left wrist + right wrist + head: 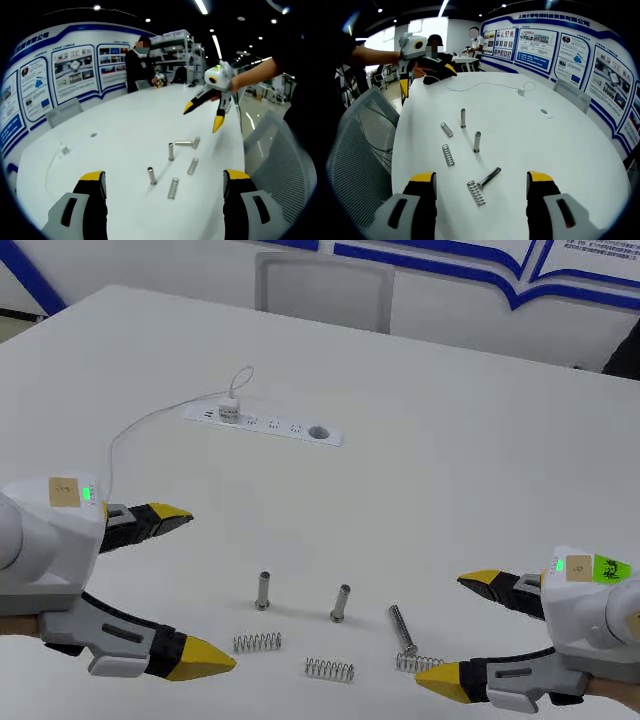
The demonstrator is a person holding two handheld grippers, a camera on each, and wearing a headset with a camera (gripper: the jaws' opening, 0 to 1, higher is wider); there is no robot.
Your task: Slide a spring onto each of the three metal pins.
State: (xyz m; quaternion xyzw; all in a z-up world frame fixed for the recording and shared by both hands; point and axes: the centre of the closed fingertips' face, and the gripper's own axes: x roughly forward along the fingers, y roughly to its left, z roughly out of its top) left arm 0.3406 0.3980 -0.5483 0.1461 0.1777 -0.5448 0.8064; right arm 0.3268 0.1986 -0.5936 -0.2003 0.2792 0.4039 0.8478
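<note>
Springs [329, 669] and metal pins [340, 602] share the near part of a wide white table [450, 400], between the two grippers. A grey chair [322, 290] stands at the table's far edge. The left gripper [212, 590] is held at the near left, its yellow-tipped jaws wide apart with nothing between them. The right gripper [440, 632] is at the near right, its jaws likewise spread and empty. A white power strip [265, 426] lies farther back on the left, with a small plug [230, 410] in it and a thin cable [140, 430] trailing toward the near left. The left pin [263, 590] and the middle pin [477, 142] stand upright, apart from each other. The right pin [402, 628] lies on its side, its near end touching the right spring [418, 663]. The left spring [257, 642] lies just near of the left pin, the middle spring [448, 155] just near of the middle pin. All three springs lie flat on the table.
</note>
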